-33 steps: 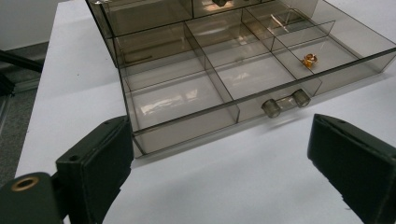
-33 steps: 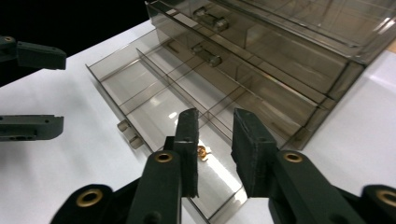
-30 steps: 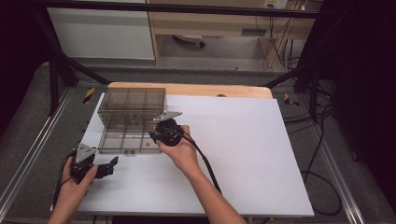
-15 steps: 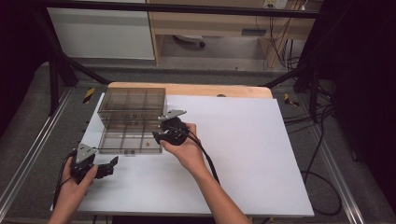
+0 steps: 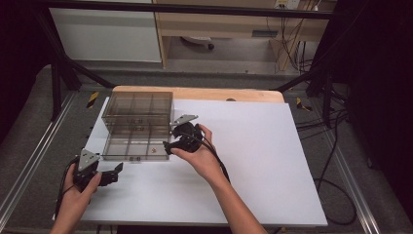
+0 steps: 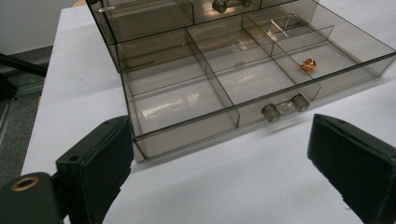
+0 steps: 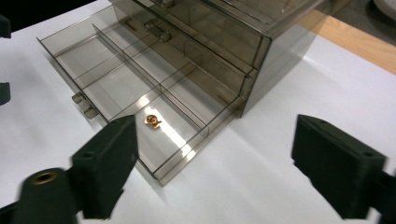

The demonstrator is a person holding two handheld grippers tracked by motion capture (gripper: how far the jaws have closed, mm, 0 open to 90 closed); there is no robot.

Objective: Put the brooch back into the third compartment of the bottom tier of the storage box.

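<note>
**Ring lies in the open drawer, both jaws wide**

Nearest the person, the left gripper (image 5: 111,175) rests low over the white counter (image 5: 263,161), just in front of the drawer's front left corner; its jaws stand open with nothing between them. Farther in, the right gripper (image 5: 168,146) hangs at the drawer's right front corner. Its jaws have just been opening and now stand wide, empty. The drawer (image 6: 187,105) is pulled out of the smoky clear box (image 5: 138,113). A small gold ring (image 7: 153,121) lies on the floor of the drawer's front right compartment, apart from both grippers. The drawer's handle (image 6: 285,107) sits at the middle of its front wall.
</note>
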